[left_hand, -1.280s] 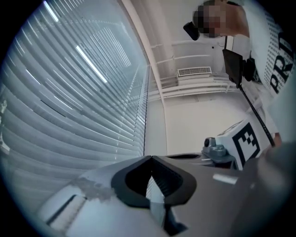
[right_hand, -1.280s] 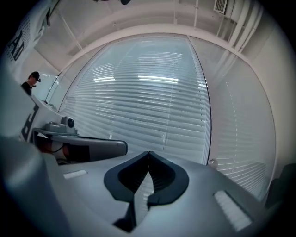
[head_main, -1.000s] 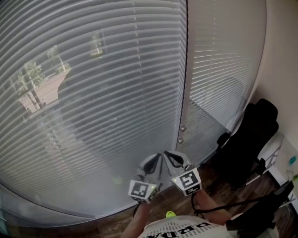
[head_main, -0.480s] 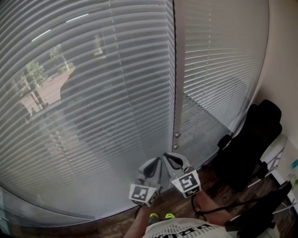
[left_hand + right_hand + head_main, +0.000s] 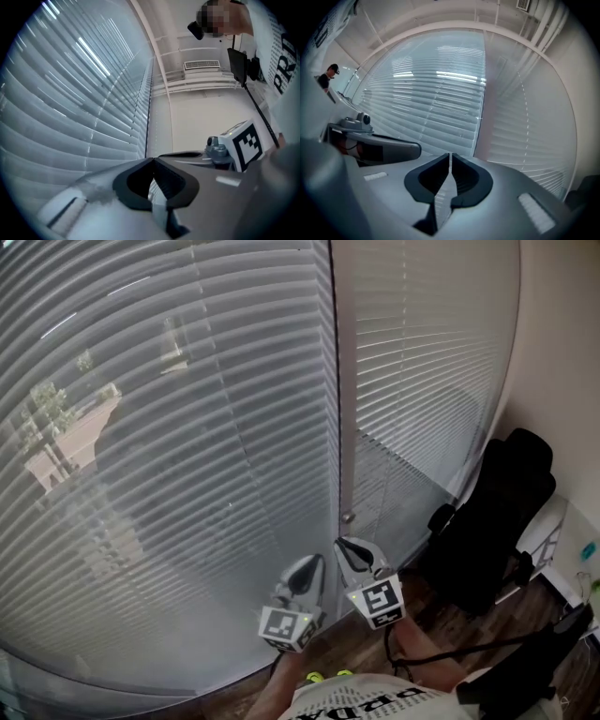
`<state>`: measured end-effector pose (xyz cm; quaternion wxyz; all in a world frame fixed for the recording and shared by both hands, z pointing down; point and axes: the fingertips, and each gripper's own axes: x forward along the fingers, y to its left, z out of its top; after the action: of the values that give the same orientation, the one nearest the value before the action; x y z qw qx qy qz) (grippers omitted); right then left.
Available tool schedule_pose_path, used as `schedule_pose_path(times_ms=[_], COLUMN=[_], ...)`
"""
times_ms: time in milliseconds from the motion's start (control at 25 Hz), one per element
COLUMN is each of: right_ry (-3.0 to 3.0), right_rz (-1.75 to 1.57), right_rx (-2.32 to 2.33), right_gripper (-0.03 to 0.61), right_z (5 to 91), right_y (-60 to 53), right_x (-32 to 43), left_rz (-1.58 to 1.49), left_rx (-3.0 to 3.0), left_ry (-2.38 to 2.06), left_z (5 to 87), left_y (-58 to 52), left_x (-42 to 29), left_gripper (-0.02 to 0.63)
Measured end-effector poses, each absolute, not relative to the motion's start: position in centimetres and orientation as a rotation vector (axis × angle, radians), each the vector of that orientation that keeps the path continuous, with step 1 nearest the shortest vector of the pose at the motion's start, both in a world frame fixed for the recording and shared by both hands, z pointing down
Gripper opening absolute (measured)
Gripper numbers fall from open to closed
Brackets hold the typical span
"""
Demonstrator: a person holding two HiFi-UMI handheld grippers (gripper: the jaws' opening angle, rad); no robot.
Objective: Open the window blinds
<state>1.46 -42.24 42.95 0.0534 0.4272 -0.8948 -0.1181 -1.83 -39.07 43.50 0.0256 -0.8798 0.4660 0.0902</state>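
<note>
Left gripper (image 5: 309, 565) and right gripper (image 5: 345, 546) were held low, side by side, roughly level, tips near the closed window blinds (image 5: 187, 446). Left jaws were together, empty. Right jaws had just started opening, barely apart, nothing between.

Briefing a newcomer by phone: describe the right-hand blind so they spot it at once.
Two slatted blinds fill the view, parted by a pale upright post. The right-hand blind hangs between that post and the corner, behind a black chair. It is narrower and paler than the left blind.
</note>
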Motion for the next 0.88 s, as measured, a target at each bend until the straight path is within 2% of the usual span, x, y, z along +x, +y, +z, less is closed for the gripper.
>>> schedule_pose_path(times_ms=[80,400,880], right_ry=[-2.704,-2.594,-2.498], right_rz=[-0.356,-0.425,-0.488], right_rx=[1.333,1.405,1.365], right_gripper=[0.048,0.109,0.143], right_z=[43.0,43.1,44.8], right_y=[-42.9,-45.7,-48.6], right_x=[1.9,3.5,4.4], left_rz=[0.266,0.255,0.257], left_rx=[-2.739,-2.774,-2.777], left_ry=[1.43,1.389,1.391], left_z=[43.8,44.0,44.9], left_y=[-39.4,-40.9,-42.3], left_x=[-1.9,-1.6,-0.9], left_gripper=[-0.006,-0.006,-0.006])
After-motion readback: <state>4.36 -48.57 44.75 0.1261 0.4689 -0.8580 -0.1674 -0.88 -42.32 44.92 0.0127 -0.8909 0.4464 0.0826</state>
